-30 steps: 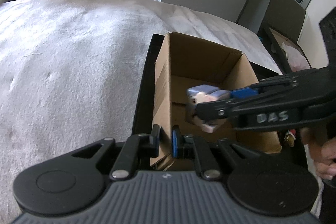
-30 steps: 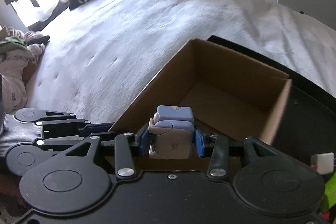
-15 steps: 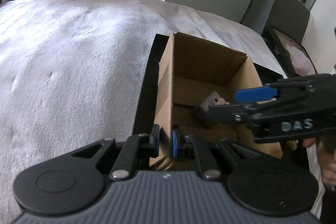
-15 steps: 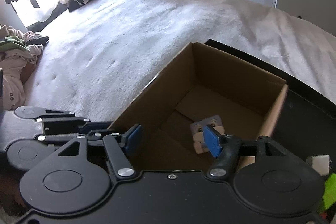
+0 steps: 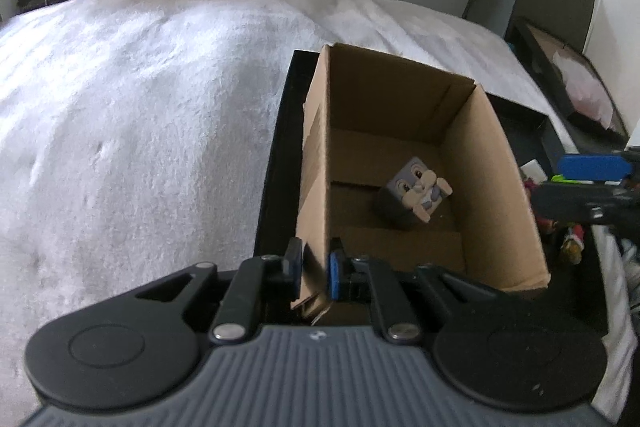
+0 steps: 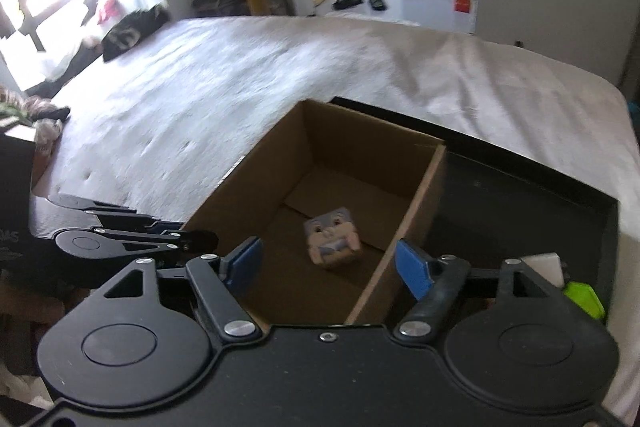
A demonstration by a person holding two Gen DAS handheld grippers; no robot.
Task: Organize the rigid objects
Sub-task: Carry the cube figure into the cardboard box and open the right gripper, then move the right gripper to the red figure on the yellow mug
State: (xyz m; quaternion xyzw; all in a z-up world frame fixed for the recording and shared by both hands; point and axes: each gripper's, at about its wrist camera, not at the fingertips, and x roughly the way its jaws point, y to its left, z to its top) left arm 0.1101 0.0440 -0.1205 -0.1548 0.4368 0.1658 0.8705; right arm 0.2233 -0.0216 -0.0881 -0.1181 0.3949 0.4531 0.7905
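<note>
An open cardboard box (image 5: 492, 187) stands on a black tray (image 5: 272, 187) on the bed. A grey-blue cube toy with a rabbit face (image 5: 416, 193) lies alone on the box floor (image 6: 332, 241). My left gripper (image 5: 315, 269) is shut on the box's near left wall and its jaws are just starting to ease apart; from the right wrist view it reaches the box (image 6: 360, 163) from the left (image 6: 200, 239). My right gripper (image 6: 328, 267) hovers above the box's near right corner, jaws opening, nothing between them. Its blue pad shows at the right edge (image 5: 592, 167).
White bedding (image 5: 140, 107) spreads left and beyond the tray. Small items lie on the tray right of the box: a white block (image 6: 544, 263), a green piece (image 6: 584, 299) and coloured toys (image 5: 572, 247). Dark clothes (image 6: 132, 31) sit at the bed's far left.
My right gripper opened and let go of the cube toy, which dropped to the box floor. The gripper then drew back to the right and up. My left gripper kept its hold.
</note>
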